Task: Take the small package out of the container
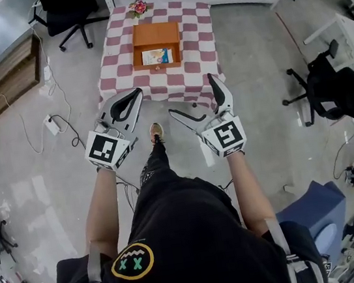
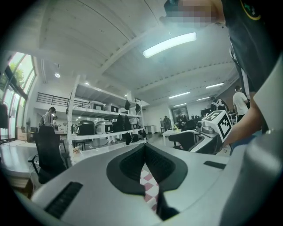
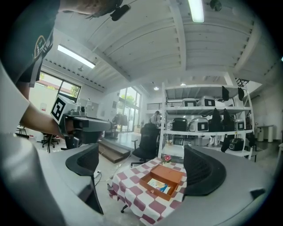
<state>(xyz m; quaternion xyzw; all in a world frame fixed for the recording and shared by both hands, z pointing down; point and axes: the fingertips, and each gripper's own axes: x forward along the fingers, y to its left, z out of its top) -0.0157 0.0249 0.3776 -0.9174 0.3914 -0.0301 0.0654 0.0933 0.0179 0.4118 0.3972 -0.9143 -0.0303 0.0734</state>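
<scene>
The small flat package with a blue and white printed face (image 1: 156, 57) (image 3: 159, 185) was seen lying inside the shallow orange wooden container (image 1: 147, 30) (image 3: 173, 171), at the end nearer the person. The container sat in the middle of a table covered with a red and white chequered cloth (image 1: 199, 48) (image 3: 132, 194). Both grippers were held well short of the table, above the floor. The left gripper (image 1: 137, 95) (image 2: 143, 148) was held with its jaws together and nothing between them. The right gripper (image 1: 191, 96) (image 3: 140, 151) was spread wide and empty, and was pointed at the container.

Nothing had yet been grasped, so the risks were judged to lie in the approach. Because the package lay flat near the container's near wall, a wide jaw could be caught on that rim, or the package could be pushed along the bottom rather than pinched. The container appeared to be unfixed and could be slid across the loose cloth, with the cloth being dragged too. A small pink flower ornament (image 1: 138, 7) (image 3: 166, 158) just beyond the far rim could be knocked over by such a slide. With its jaws together, the left gripper could brace the container only by pressing on it.
</scene>
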